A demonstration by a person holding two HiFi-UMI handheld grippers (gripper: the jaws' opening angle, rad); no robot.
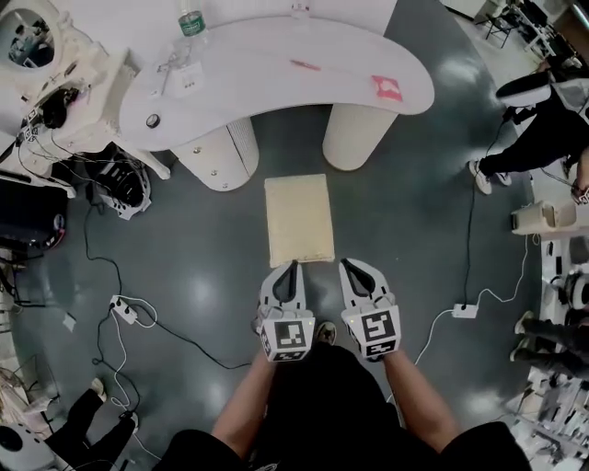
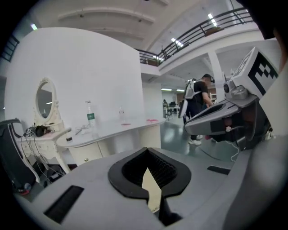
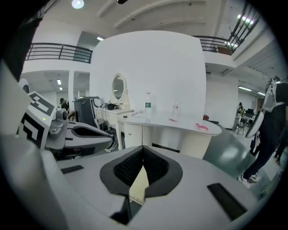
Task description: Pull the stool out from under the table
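**Stool** [image 1: 299, 219]: a cream rectangular top is seen at frame centre on the grey floor [image 1: 414, 230]. It is not covered by the table [image 1: 276, 74]. Its far edge is set near the feet of the 2 pedestals [image 1: 221, 152], facing the gap between them. Open floor is shown on its left, right and near sides.

**Left gripper** [image 1: 293, 269] and **right gripper** [image 1: 350, 267]: these are held side by side at lower centre, their tips just below the stool's near edge in the head view. The jaws of each are pressed together and nothing is pinched. In both gripper views a sliver of cream stool top is seen through the hollow behind the meeting tips.

**Table**: the white curved top is placed at upper centre. A bottle [image 1: 190, 23] and a pink item [image 1: 387, 88] are borne on it.

**Surroundings:**
- 1 power strip [image 1: 124, 310] with trailing cable is laid at lower left.
- A 2nd power strip [image 1: 465, 311] with cable is laid at right.
- A vanity [image 1: 28, 41] and wired equipment are crowded into the upper left.
- A person [image 1: 543, 129] is stood at the right edge, well apart from the stool.
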